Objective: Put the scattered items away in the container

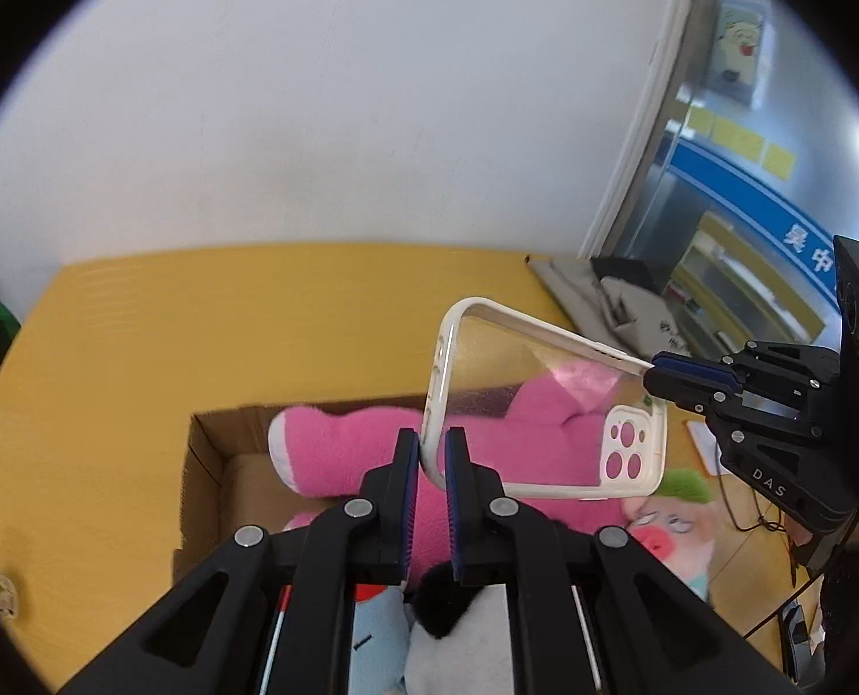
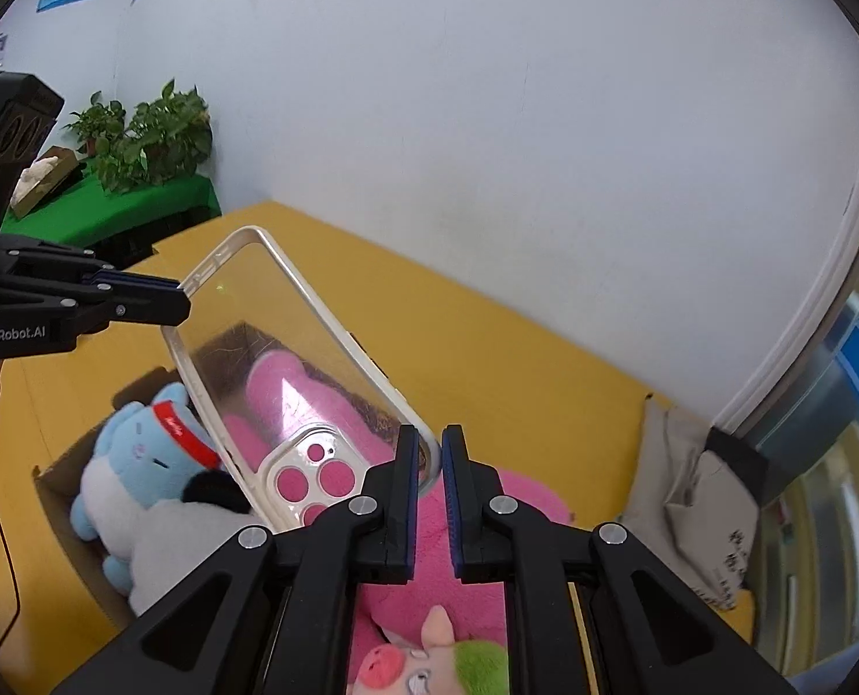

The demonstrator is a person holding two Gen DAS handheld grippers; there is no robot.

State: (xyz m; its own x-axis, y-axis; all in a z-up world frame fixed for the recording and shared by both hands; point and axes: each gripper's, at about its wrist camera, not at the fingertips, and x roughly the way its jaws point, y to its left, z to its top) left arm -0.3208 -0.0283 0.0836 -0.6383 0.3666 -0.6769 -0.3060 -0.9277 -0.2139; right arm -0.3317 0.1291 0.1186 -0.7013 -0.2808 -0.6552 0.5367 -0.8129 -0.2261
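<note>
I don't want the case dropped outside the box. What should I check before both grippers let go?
1. Left gripper shut on the clear white-rimmed phone case: ok.
2. Right gripper shut on the case's opposite corner: ok.
3. Case over the open brown cardboard box on the yellow table: ok.
4. Case held off the pink plush toy below: cannot tell.
5. Free room in the box, already holding pink and blue plush toys: cannot tell.

Left tongs (image 1: 432, 454) clamped, right tongs (image 2: 429, 454) clamped, angled downward
</note>
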